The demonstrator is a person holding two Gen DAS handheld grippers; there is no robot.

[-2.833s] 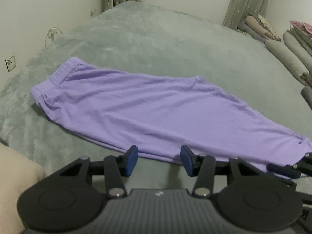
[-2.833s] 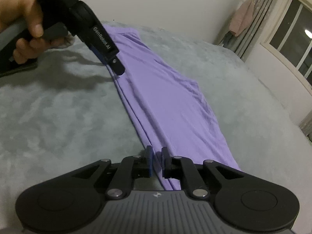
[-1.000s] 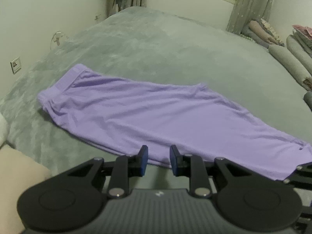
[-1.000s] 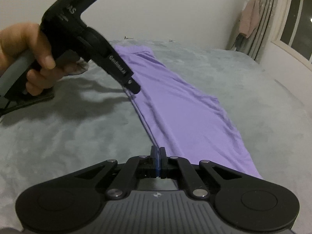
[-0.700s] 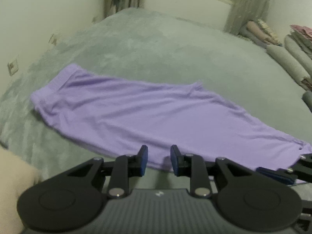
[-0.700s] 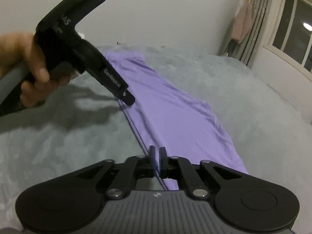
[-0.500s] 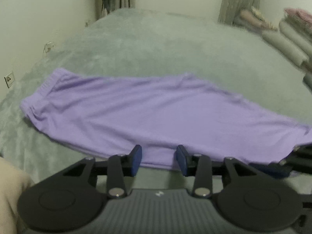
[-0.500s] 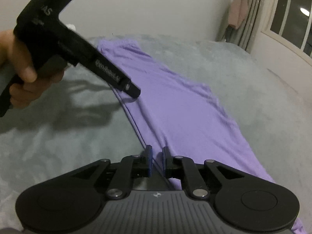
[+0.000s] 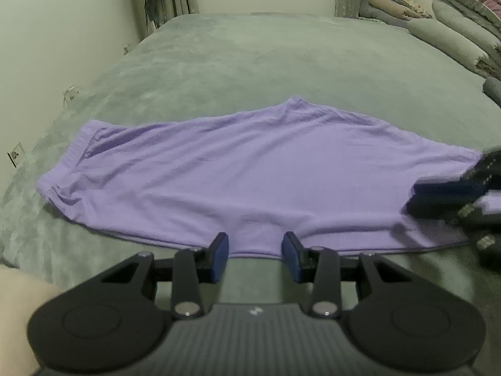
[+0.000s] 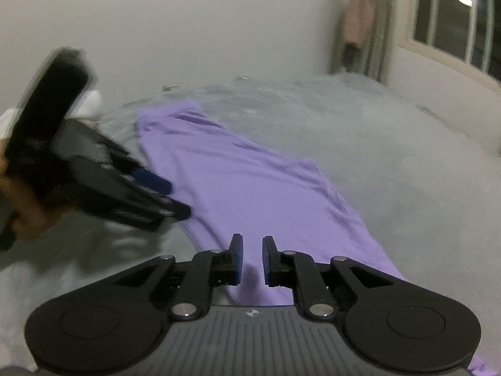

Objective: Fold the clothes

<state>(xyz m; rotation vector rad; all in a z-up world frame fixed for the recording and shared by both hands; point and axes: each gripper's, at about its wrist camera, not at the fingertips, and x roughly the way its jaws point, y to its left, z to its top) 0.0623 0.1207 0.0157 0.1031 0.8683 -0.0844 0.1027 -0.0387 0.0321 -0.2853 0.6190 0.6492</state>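
A lilac pair of trousers lies flat, folded lengthwise, on a grey-green bed cover; its waistband is at the left in the left wrist view. My left gripper is open and empty at the garment's near edge, about midway along. My right gripper is open over the leg end of the trousers, holding nothing. The right gripper also shows blurred at the right of the left wrist view. The left gripper shows blurred at the left of the right wrist view.
Rolled blankets and pillows are stacked at the far right of the bed. A white wall with sockets runs along the left side. Curtains and a window stand beyond the bed.
Both grippers have opened wider. The right gripper, shut a second ago, has let go and now sits over the leg end. The left gripper has moved closer to the garment's near edge.
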